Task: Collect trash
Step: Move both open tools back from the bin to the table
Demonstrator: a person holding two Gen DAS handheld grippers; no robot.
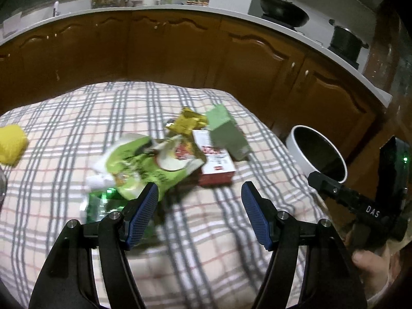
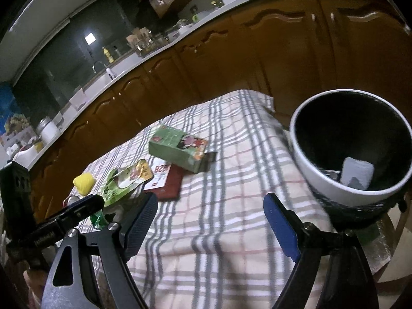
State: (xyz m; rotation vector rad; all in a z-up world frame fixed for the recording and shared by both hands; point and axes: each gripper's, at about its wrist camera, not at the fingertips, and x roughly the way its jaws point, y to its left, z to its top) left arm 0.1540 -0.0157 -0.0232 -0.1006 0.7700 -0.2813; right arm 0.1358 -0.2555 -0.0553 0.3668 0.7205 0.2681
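Both claws are spread with nothing in them, the left claw (image 1: pixel 199 200) just behind the green wrapper (image 1: pixel 144 164) and the right claw (image 2: pixel 211 213) beside the white bin (image 2: pixel 322 180), likely so trash drops in easily.

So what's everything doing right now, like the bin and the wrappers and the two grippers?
Left gripper: open, holding nothing.
Right gripper: open, holding nothing.
White bin: upright beside the table, something pale already inside.
Green snack bag: crumpled, lying on the tablecloth.
Gold wrapper: crumpled, on the table.
Green box: lying on its side.
Red and white box: lying flat.
Yellow thing: resting on the table.
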